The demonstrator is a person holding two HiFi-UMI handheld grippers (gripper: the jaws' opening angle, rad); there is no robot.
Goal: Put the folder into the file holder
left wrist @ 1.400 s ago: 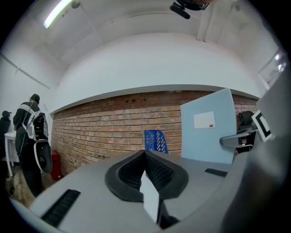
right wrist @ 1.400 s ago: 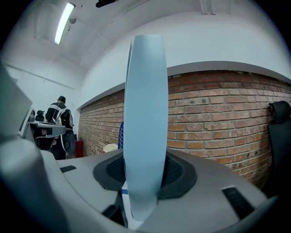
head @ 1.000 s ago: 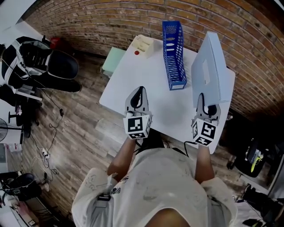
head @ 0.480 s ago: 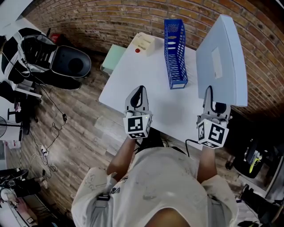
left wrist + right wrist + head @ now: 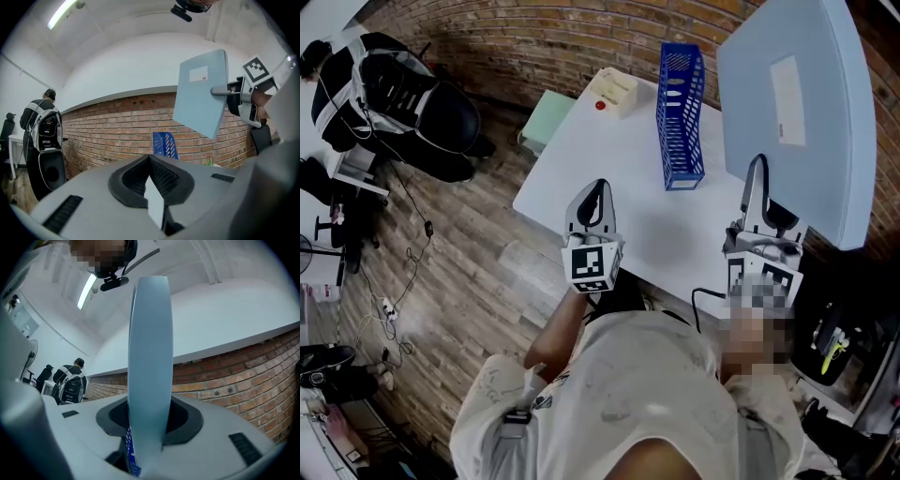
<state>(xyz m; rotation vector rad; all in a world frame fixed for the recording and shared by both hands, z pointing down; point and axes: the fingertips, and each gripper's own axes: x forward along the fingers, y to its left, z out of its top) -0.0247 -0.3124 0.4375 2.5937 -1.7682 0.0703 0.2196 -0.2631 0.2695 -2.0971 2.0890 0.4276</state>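
A pale blue folder (image 5: 797, 103) with a white label is up in the air at the right, over the table's right edge. My right gripper (image 5: 757, 169) is shut on its lower edge. In the right gripper view the folder (image 5: 149, 357) stands edge-on between the jaws of the right gripper (image 5: 145, 427). The blue mesh file holder (image 5: 680, 112) stands upright on the white table (image 5: 609, 178), left of the folder and apart from it. My left gripper (image 5: 595, 190) hovers over the table's near edge, shut and with nothing in it. The left gripper view shows the file holder (image 5: 163, 143) ahead and the raised folder (image 5: 201, 93) at upper right.
A cream box (image 5: 616, 91) with a small red thing (image 5: 600, 105) beside it sits at the table's far left corner. A pale green stool (image 5: 546, 127) stands by that corner. A brick wall runs behind the table. A chair with dark clothing (image 5: 403, 103) and cables are on the wooden floor at left.
My right gripper has lifted the folder well up off the table, so it now looks bigger and higher in the head view. The left gripper has stayed put.
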